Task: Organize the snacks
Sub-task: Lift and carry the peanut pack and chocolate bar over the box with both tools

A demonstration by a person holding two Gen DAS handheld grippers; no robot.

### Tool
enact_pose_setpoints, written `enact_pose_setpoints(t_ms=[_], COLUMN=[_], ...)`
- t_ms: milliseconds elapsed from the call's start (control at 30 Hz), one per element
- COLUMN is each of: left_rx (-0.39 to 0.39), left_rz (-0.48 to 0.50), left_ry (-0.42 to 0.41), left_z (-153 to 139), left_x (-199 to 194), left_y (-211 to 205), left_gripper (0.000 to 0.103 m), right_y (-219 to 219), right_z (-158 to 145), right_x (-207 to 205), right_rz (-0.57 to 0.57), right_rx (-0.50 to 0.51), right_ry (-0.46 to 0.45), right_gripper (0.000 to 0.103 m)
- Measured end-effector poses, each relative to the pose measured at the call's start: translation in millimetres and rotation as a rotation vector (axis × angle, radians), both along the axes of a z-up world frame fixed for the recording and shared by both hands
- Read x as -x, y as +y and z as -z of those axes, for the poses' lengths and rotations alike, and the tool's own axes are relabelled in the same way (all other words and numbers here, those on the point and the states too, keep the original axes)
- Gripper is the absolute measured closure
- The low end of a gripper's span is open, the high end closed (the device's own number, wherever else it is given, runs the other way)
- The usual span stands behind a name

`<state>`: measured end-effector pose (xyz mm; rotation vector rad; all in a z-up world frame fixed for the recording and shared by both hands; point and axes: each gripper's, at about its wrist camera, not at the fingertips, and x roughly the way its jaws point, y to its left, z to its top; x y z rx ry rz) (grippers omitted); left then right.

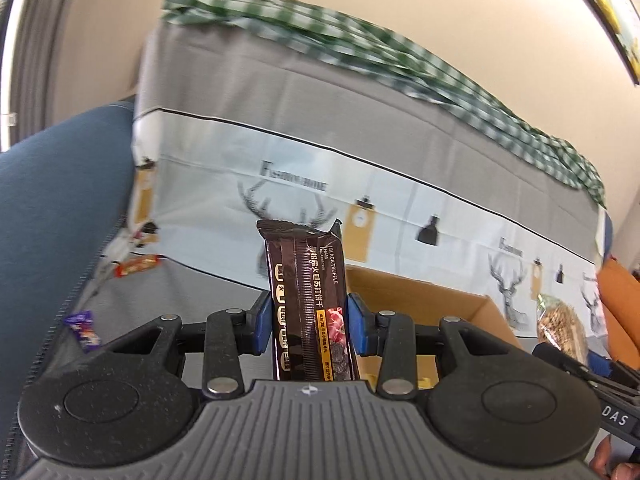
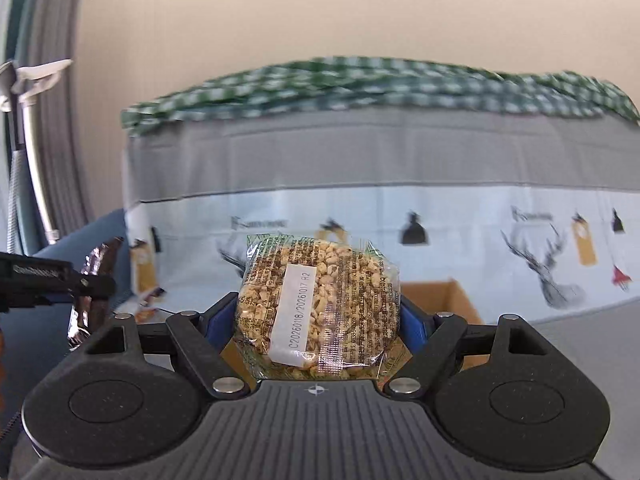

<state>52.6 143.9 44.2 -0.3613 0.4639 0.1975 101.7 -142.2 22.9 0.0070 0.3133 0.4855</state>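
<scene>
- A dark cracker packet (image 1: 308, 304) is clamped upright between the blue pads of the left gripper (image 1: 308, 322).
- A clear puffed-grain packet (image 2: 320, 308) is clamped across its width in the right gripper (image 2: 320, 320); the jaws are spread wide around it.
- An open cardboard box (image 1: 424, 300) is seen just beyond both grippers, on the grey cloth-covered seat (image 1: 208, 300).
- Both packets are judged best carried over the opening and lowered inside before the grips are eased, one at a time so the grippers are kept apart.
- Two small wrapped sweets (image 1: 138, 266) are left lying further off to the left.
- A printed deer cloth (image 1: 360, 188) is draped behind.
</scene>
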Motion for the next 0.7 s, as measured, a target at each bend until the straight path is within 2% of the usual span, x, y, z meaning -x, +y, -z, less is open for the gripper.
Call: enact_pose_setpoints(t_ms=[367, 700], left_rx=[0.003, -0.08], left_rz=[0.13, 0.241], left_ry=[-0.024, -0.067], left_z=[6.2, 8.1], left_x=[-34.0, -39.7], left_y=[-55.5, -97.0], left_gripper=[0.061, 0.061], right_y=[-42.7, -50.8], right_z=[13.6, 15.5], right_x=[-21.1, -23.7], right_rz=[0.083, 0.096], right_rx=[0.004, 0.001], right_ry=[0.022, 0.016], right_gripper=[0.021, 0.021])
